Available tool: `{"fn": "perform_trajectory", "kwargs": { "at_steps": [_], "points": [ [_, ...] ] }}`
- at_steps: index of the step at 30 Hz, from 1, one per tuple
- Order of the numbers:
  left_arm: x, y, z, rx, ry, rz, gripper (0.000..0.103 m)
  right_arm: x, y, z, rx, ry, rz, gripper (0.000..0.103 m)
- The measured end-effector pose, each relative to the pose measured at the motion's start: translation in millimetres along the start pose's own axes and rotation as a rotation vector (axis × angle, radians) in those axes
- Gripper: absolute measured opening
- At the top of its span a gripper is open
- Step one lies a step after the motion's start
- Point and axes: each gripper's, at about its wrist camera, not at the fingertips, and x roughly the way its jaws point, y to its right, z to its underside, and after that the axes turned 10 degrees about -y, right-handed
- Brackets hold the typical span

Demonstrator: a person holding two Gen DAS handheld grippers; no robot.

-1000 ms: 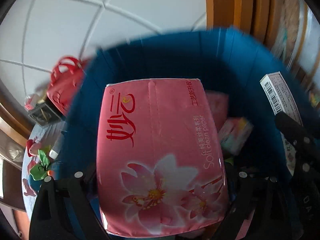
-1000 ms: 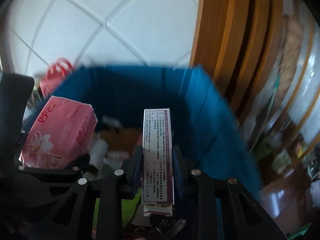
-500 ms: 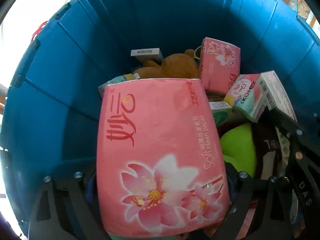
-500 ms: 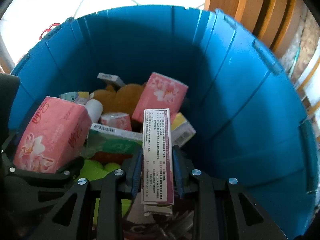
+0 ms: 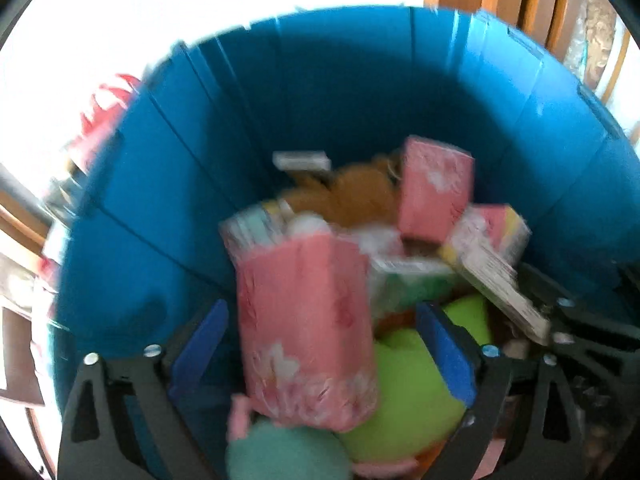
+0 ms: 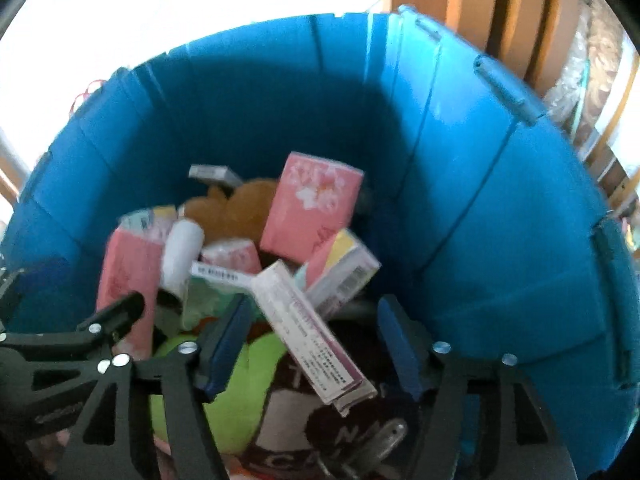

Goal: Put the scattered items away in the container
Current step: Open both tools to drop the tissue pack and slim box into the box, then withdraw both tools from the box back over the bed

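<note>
Two grippers hang over the blue container (image 5: 248,128) as you let go of both loads at once. Your left gripper (image 5: 324,344) is opening, its blue pads clear on both sides of the pink tissue pack (image 5: 308,332), which drops blurred between them onto the heap inside the container; your right gripper (image 6: 312,344) is opening too, and the long white box (image 6: 312,336) lies tilted between its spread jaws, touching neither pad that can be made out, one end on the pile in the container. To finish the drop cleanly, keep both tools above the container's rim and let the jaws reach full spread before you lift, so no pad drags a pack back out (the heap of boxes, a green ball (image 5: 404,396) and a brown plush toy (image 6: 236,208) looks loose and may shift). Lift straight up, away from the container's near wall. Half a second ago the tissue pack filled the left jaws squarely and the white box stood upright, pinched in the right ones; now both have come loose and tipped toward the pile.
</note>
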Motion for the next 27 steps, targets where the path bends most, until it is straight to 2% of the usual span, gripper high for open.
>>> {"fn": "perform_trajectory", "kwargs": {
  "at_steps": [3, 7, 9, 12, 18, 22, 27],
  "points": [
    [12, 3, 2, 0.018, -0.083, 0.038, 0.102, -1, -2, 0, -0.006, 0.001, -0.017, 0.08],
    [17, 3, 2, 0.016, -0.104, 0.004, 0.102, 1, -7, 0, -0.029, -0.016, -0.02, 0.082],
    [21, 1, 2, 0.011, -0.133, 0.021, 0.102, 1, -7, -1, -0.024, -0.024, -0.026, 0.092],
    [18, 1, 6, 0.018, -0.153, 0.032, 0.102, 2, -6, -1, -0.017, -0.035, -0.033, 0.1],
    [6, -4, 21, 0.02, -0.173, 0.029, 0.102, 2, 3, 5, 0.043, -0.103, -0.119, 0.103],
    [-20, -14, 37, 0.001, -0.142, 0.09, 0.102, -17, 3, 14, 0.02, -0.131, -0.131, 0.103],
    [-65, -16, 70, 0.047, -0.06, 0.098, 0.102, -60, 3, 39, -0.027, -0.066, -0.117, 0.103]
  ]
}}
